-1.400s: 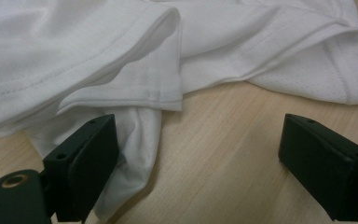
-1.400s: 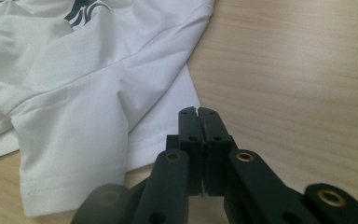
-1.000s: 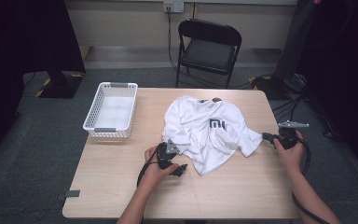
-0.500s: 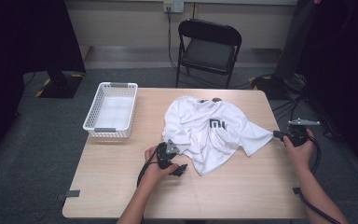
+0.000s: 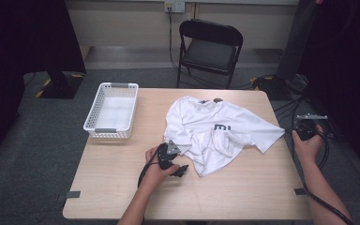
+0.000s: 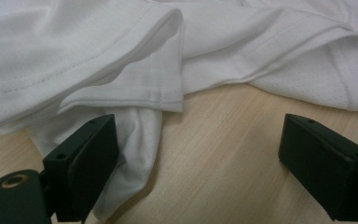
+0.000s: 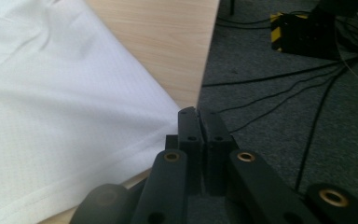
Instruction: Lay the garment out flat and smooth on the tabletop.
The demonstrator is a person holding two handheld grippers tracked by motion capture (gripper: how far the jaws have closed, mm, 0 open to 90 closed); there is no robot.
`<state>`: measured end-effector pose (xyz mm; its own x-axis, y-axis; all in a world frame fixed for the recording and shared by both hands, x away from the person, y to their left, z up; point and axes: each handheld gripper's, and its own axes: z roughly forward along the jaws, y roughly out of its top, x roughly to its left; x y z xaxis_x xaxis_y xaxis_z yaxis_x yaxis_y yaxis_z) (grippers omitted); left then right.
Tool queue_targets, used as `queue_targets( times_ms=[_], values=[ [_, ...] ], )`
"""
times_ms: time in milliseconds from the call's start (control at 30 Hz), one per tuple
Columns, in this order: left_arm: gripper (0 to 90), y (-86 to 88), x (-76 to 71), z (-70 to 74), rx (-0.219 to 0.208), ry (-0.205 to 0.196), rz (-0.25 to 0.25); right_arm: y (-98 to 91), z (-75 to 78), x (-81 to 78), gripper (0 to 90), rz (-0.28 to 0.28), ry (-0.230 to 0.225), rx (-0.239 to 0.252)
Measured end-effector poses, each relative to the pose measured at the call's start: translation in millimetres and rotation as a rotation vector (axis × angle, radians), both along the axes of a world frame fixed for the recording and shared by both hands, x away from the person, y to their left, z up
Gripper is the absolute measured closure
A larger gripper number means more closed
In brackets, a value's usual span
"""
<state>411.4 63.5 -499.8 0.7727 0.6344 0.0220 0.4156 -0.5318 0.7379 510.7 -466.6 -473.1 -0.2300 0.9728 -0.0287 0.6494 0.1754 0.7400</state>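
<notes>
Since a moment ago, my right tool [image 5: 304, 129] has pulled the white shirt's [image 5: 215, 136] sleeve out past the surface's [image 5: 243, 197] right edge. Its jaws are pinched tight on the sleeve corner; my left tool [image 5: 180, 168] sits wide beside the hem. If I tug harder, the shirt could slide off, because nothing pins it.

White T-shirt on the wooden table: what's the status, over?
Left gripper open at the crumpled white T-shirt, hem by one jaw. Right gripper shut, past the table edge beside the sleeve tip. White plastic basket well aside.
</notes>
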Motion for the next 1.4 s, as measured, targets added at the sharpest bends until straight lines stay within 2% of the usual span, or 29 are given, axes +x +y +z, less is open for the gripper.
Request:
queue_targets(
  times_ms=[33, 67, 133, 200, 267, 367, 400, 467, 500, 533, 567, 667, 700, 733, 800, 1000, 1100, 1167, 1200, 1233, 1267, 1300, 1367, 1400],
  values=[
    [11.6, 0.0, 0.0, 0.0, 0.000, 0.000, 0.000, 1.4, 0.3, -1.4, 82.8, 0.027, -0.006, 0.009],
    [11.6, 0.0, 0.0, 0.0, 0.000, 0.000, 0.000, 4.3, 0.8, -5.0, 76.7, 0.033, -0.019, -0.006],
    [11.6, 0.0, 0.1, 0.0, 0.000, 0.001, 0.000, 9.6, 1.8, -12.7, 72.3, 0.074, -0.035, 0.047],
    [11.6, 0.0, 0.1, 0.0, 0.000, 0.001, 0.000, 20.5, 2.5, -24.4, 63.2, 0.125, -0.057, 0.063],
    [11.6, 0.0, 0.1, 0.0, 0.000, 0.000, 0.000, 36.1, -0.2, -39.3, 59.5, 0.204, -0.055, 0.102],
    [11.6, 0.0, 0.0, 0.0, 0.001, 0.000, 0.000, 62.3, -6.1, -60.1, 55.9, 0.315, -0.052, 0.098],
    [11.6, 0.0, 0.0, 0.0, 0.000, 0.000, 0.000, 70.1, -8.0, -65.2, 55.9, 0.332, -0.044, 0.084],
    [11.6, -0.1, -0.1, 0.0, 0.001, -0.001, 0.000, 81.7, -11.9, -70.5, 56.6, 0.340, -0.032, 0.045],
    [11.7, -0.1, -0.2, 0.0, 0.001, 0.000, 0.000, 87.7, -15.4, -71.1, 59.0, 0.324, -0.008, 0.011],
    [11.7, -0.1, -0.4, 0.0, 0.001, -0.002, 0.001, 87.7, -15.4, -71.1, 59.0, 0.324, -0.008, 0.011],
    [11.8, -0.1, -0.5, 0.0, 0.001, -0.002, 0.001, 89.7, -17.5, -70.6, 58.9, 0.300, 0.005, 0.008],
    [11.8, 0.1, -0.5, 0.1, 0.002, -0.002, -0.001, 92.0, -20.2, -69.4, 62.8, 0.302, 0.002, 0.006],
    [11.8, 0.1, -0.7, 0.0, 0.001, -0.002, -0.001, 91.7, -19.8, -69.9, 68.3, 0.301, 0.003, 0.004],
    [11.8, 0.1, -1.0, 0.0, 0.001, -0.002, 0.000, 91.0, -19.1, -70.9, 78.4, 0.301, 0.006, 0.000],
    [11.9, 0.1, -1.8, 0.1, 0.002, -0.003, 0.002, 87.8, -18.6, -73.8, 84.4, 0.312, 0.004, -0.016],
    [12.0, -0.2, -5.5, 0.2, 0.004, -0.003, -0.005, 68.0, -18.7, -77.0, 86.4, 0.305, 0.004, 0.000],
    [12.0, -0.8, -8.1, 0.1, 0.003, -0.003, -0.010, 59.1, -19.8, -76.0, 85.9, 0.303, 0.007, 0.033],
    [12.0, -1.3, -9.5, 0.0, 0.002, -0.002, -0.012, 57.0, -20.0, -75.6, 82.6, 0.296, 0.006, 0.040],
    [12.0, -1.5, -10.2, 0.0, 0.001, -0.002, -0.012, 57.7, -19.9, -76.1, 73.8, 0.290, 0.005, 0.045],
    [12.0, -1.5, -10.5, 0.0, 0.001, -0.002, -0.013, 60.5, -19.1, -77.5, 69.1, 0.288, -0.008, 0.050],
    [12.0, -1.5, -10.8, 0.0, 0.001, -0.003, -0.015, 63.6, -18.0, -79.2, 66.9, 0.308, -0.018, 0.058],
    [12.0, -1.5, -10.8, 0.0, 0.001, -0.003, -0.014, 71.0, -15.6, -82.3, 57.5, 0.345, -0.038, 0.057],
    [11.9, -1.5, -10.7, 0.0, 0.001, -0.002, -0.014, 86.7, -10.9, -88.9, 48.0, 0.385, -0.056, 0.053],
    [11.9, -1.5, -10.7, 0.0, 0.001, -0.002, -0.014, 92.9, -9.5, -91.5, 44.6, 0.400, -0.058, 0.067]
  ],
)
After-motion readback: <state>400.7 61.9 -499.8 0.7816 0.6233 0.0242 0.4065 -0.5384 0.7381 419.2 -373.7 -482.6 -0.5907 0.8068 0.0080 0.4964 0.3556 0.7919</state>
